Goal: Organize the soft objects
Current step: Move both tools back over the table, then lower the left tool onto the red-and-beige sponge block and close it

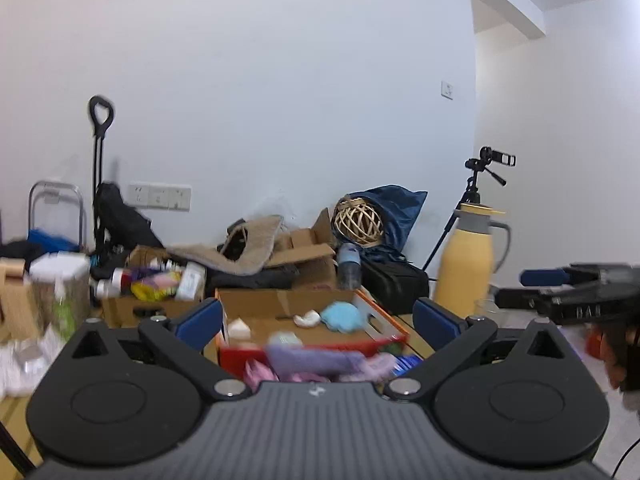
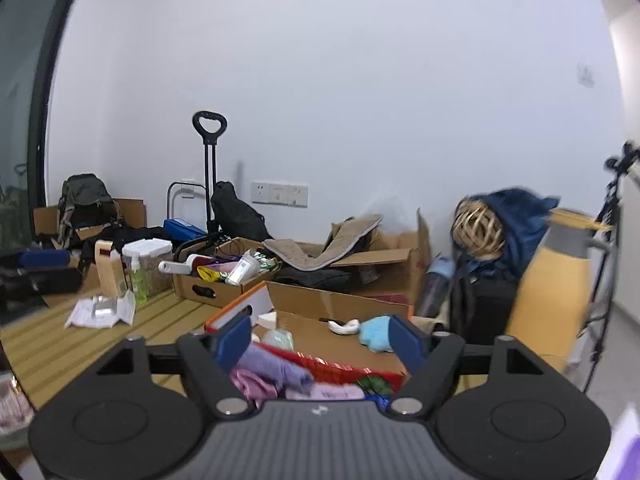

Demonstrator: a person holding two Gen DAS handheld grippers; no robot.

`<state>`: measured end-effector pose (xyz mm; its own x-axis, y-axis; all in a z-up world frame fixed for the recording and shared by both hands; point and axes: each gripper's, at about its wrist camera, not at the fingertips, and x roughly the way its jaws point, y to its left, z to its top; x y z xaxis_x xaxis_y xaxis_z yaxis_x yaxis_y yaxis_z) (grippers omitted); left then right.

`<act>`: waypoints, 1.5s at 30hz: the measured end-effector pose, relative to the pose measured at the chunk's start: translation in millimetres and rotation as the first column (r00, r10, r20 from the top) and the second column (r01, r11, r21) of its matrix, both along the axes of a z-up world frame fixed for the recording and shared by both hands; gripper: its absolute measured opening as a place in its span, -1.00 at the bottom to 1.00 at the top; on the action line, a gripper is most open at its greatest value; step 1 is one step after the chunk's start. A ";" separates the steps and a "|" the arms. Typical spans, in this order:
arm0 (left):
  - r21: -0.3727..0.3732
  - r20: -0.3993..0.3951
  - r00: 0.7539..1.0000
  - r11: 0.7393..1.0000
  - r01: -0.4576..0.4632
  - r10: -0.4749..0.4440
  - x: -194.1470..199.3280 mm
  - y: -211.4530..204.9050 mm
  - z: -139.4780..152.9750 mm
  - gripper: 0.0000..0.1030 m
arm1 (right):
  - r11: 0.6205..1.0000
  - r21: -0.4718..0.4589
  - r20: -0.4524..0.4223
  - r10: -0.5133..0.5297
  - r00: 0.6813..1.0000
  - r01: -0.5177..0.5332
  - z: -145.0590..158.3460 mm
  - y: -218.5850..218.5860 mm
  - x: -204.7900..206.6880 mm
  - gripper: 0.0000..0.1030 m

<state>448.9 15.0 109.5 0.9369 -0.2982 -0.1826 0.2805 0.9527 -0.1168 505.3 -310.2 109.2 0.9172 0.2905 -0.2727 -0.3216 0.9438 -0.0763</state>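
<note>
A purple cloth (image 1: 316, 360) and a pink cloth (image 1: 256, 372) lie in a red basket (image 1: 236, 356) just under my left gripper (image 1: 318, 316), which stands wide open and empty. Behind it, an open cardboard box (image 1: 280, 300) holds a light blue soft toy (image 1: 342, 316) and a white piece (image 1: 306, 318). My right gripper (image 2: 320, 342) is open and empty above the same purple cloth (image 2: 272, 368), pink cloth (image 2: 252, 386) and red basket (image 2: 340, 364). The blue toy (image 2: 376, 332) lies by its right finger. A blue pad (image 1: 544, 278) of the right gripper shows at the right.
A yellow thermos jug (image 1: 468, 264) stands right of the box, with a tripod (image 1: 480, 176) behind it. A wicker ball (image 1: 358, 220) rests on a blue bag. Cardboard boxes of bottles (image 2: 216, 276), a jar (image 2: 148, 256) and papers (image 2: 100, 312) sit on the slatted table (image 2: 60, 344).
</note>
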 end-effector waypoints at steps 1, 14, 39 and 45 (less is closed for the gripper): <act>-0.009 -0.006 1.000 1.000 -0.012 0.012 -12.5 -1.1 -4.4 1.00 | 1.000 -0.002 0.008 -0.011 1.000 0.011 -5.4 -2.1 -16.5 0.57; 0.088 -0.040 0.999 0.996 -0.013 0.016 -96.1 -36.2 -42.9 1.00 | 0.989 0.119 -0.094 -0.081 0.992 0.092 -72.0 -26.2 -133.7 0.67; -0.040 -0.384 0.907 0.985 0.168 -0.170 164.5 -169.9 -138.9 0.27 | 0.947 0.217 -0.327 -0.159 0.932 0.237 -150.2 -81.8 95.9 0.13; -0.105 -0.445 0.866 0.973 0.203 -0.229 208.2 -182.5 -159.9 -0.12 | 0.935 0.241 -0.341 -0.172 0.924 0.262 -165.8 -83.2 147.6 -0.03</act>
<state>657.1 -167.4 -50.3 0.6670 -0.5046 -0.5482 0.3832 0.8633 -0.3285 652.9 -393.4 -56.6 0.8483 0.1992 -0.4906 -0.0709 0.9609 0.2675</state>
